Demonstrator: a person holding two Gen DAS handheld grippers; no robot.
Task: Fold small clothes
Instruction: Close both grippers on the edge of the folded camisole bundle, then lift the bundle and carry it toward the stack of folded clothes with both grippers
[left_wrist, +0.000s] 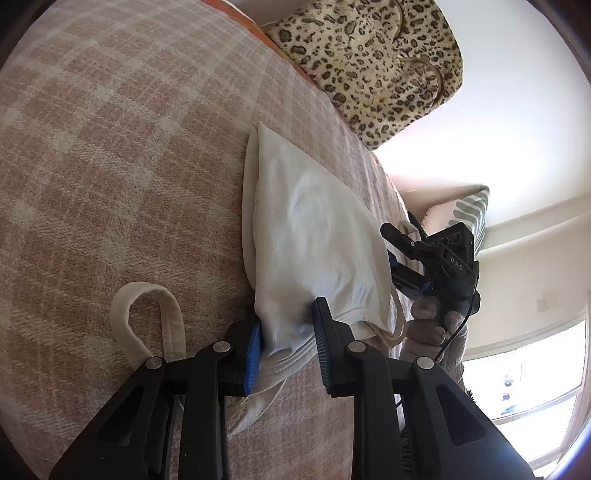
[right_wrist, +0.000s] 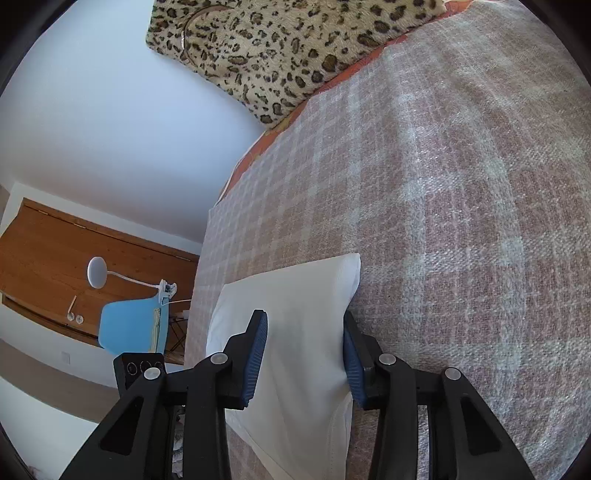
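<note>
A small white garment (left_wrist: 314, 236) lies partly folded on the pink plaid blanket (left_wrist: 129, 147). Its strap loop (left_wrist: 147, 314) lies to the left. My left gripper (left_wrist: 288, 343) has its blue pads on either side of the garment's lower hem, with cloth between them. In the right wrist view my right gripper (right_wrist: 304, 354) straddles the same white garment (right_wrist: 295, 295), pads apart with cloth between them. The right gripper (left_wrist: 402, 258) also shows in the left wrist view at the garment's far edge, held by a gloved hand (left_wrist: 428, 325).
A leopard-print pillow (left_wrist: 369, 62) lies at the head of the bed, also in the right wrist view (right_wrist: 280, 48). A striped cushion (left_wrist: 472, 210) sits beyond the bed edge. A blue chair (right_wrist: 133, 325), a white lamp (right_wrist: 98, 273) and a wooden panel (right_wrist: 74, 247) stand beside the bed.
</note>
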